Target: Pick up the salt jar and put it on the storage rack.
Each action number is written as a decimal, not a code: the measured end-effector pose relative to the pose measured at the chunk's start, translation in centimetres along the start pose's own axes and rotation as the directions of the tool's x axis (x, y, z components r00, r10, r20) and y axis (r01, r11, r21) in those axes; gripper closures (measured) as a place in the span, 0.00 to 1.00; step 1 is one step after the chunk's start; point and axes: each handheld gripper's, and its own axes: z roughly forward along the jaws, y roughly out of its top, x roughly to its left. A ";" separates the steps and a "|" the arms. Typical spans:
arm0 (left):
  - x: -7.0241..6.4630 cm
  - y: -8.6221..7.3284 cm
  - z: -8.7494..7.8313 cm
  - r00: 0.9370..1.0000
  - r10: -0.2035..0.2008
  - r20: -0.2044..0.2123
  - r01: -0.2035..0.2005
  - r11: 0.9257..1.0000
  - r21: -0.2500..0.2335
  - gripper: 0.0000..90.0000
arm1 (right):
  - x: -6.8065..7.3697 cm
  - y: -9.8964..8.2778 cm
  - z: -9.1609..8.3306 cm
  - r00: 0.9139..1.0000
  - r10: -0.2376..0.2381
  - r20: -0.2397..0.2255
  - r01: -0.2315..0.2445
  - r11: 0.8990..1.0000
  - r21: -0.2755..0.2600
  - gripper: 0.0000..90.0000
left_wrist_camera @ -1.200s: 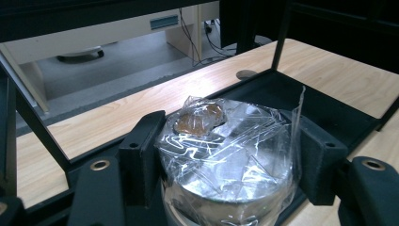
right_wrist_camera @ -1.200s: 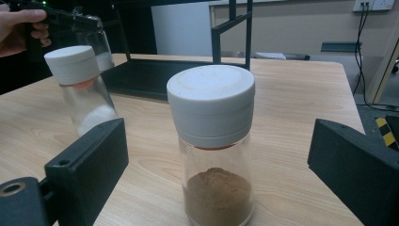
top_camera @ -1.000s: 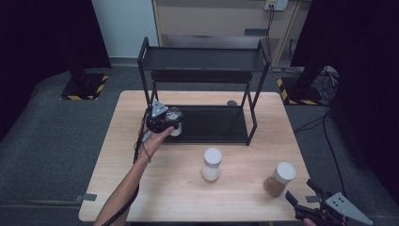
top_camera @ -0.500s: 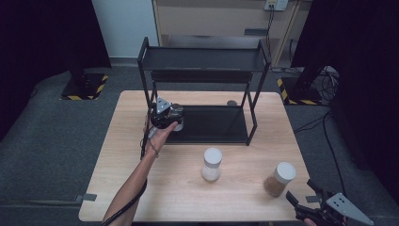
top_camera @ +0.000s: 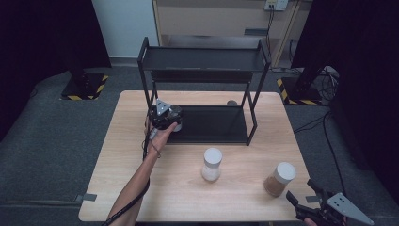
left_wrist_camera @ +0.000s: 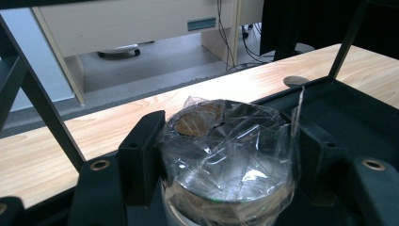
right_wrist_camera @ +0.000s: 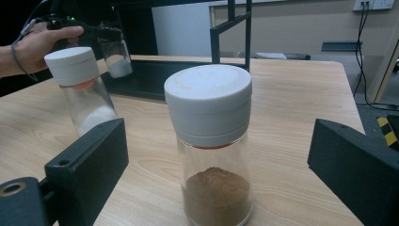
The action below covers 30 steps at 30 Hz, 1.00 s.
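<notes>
My left gripper (top_camera: 165, 117) is shut on a clear jar (left_wrist_camera: 226, 150) whose top is wrapped in crinkled plastic film. It holds the jar at the left end of the black rack's lower shelf (top_camera: 216, 125). In the right gripper view that jar (right_wrist_camera: 117, 59) has white powder in its bottom. My right gripper (top_camera: 301, 190) is open at the table's front right corner. A white-capped jar of brown powder (right_wrist_camera: 210, 141) stands just ahead of its jaws, with a gap on both sides.
A second white-capped jar (top_camera: 211, 164), holding white powder, stands mid-table in front of the rack. The two-tier black rack (top_camera: 207, 59) fills the back of the wooden table (top_camera: 141, 188). A small dark disc (top_camera: 231, 102) lies behind the rack.
The left hand has brought its jar slightly right and lower, closer to the lower shelf. The right gripper and both standing jars have not moved.
</notes>
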 end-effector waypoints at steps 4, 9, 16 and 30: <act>-0.1 -0.1 0.2 1.000 0.005 -0.001 -0.005 1.000 0.002 0.38 | 0.0 0.0 0.0 1.000 0.002 0.000 -0.002 1.000 0.001 0.07; -0.1 -0.2 0.3 1.000 -0.001 -0.003 0.001 1.000 -0.001 0.38 | -0.1 0.0 0.0 1.000 0.002 -0.001 -0.002 1.000 0.001 0.07; 0.0 -0.3 0.4 1.000 -0.004 -0.001 0.004 1.000 0.005 0.38 | -0.1 0.0 0.0 1.000 0.004 -0.002 -0.004 1.000 0.003 0.07; 0.0 -0.6 0.4 1.000 -0.028 -0.003 0.028 1.000 -0.005 0.35 | -0.1 0.0 0.0 1.000 0.007 -0.005 -0.007 1.000 0.002 0.07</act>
